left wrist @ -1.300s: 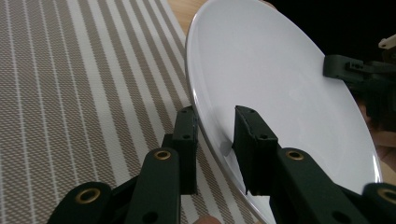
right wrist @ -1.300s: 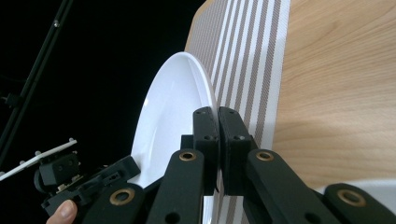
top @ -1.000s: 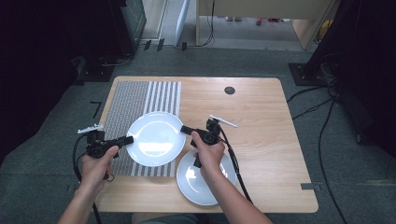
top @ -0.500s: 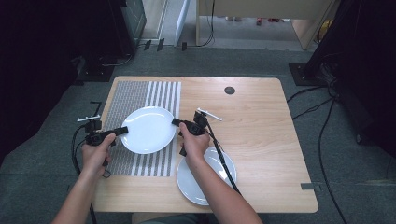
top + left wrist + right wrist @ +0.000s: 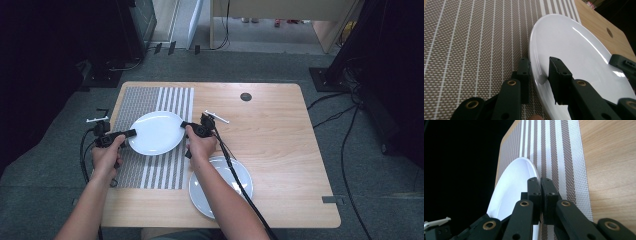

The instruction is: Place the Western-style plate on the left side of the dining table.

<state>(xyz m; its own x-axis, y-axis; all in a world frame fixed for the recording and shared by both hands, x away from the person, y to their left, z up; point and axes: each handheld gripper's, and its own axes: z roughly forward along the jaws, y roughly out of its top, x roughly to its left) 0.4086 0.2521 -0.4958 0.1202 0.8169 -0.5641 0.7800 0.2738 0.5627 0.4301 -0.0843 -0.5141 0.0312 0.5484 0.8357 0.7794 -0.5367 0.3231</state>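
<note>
A white plate (image 5: 156,132) is held between the two grippers over the striped placemat (image 5: 150,170) on the left half of the wooden table (image 5: 280,150). The left gripper (image 5: 131,133) has the plate's left rim; the right gripper (image 5: 185,125) has the right rim. The plate lies between them, so each gripper faces the other across it and neither hand is the nearer.

Left gripper: in the left gripper view its jaws stand one on each side of the rim (image 5: 537,75), one under the plate and one over it. A gap shows beside the upper jaw, so I cannot tell whether they are fully clamped — the hold looks loose at best.

Right gripper: in the right gripper view the jaws are drawn narrow, pressed close with the plate's edge (image 5: 534,173) pinched between them. This is judged a firm grip.

Whether the plate rests on the mat or hangs just above it cannot be told from the high view; the gripper views suggest it is tilted or slightly raised.

A second plate (image 5: 220,187) sits on bare wood at the near edge, partly under the person's right forearm (image 5: 220,200). A round dark grommet (image 5: 245,96) lies at the far side.

Judgement: any coming move turns on both hands travelling together — the line between the grippers runs left to right, and a mismatch would twist the plate out of the looser left hold.
</note>
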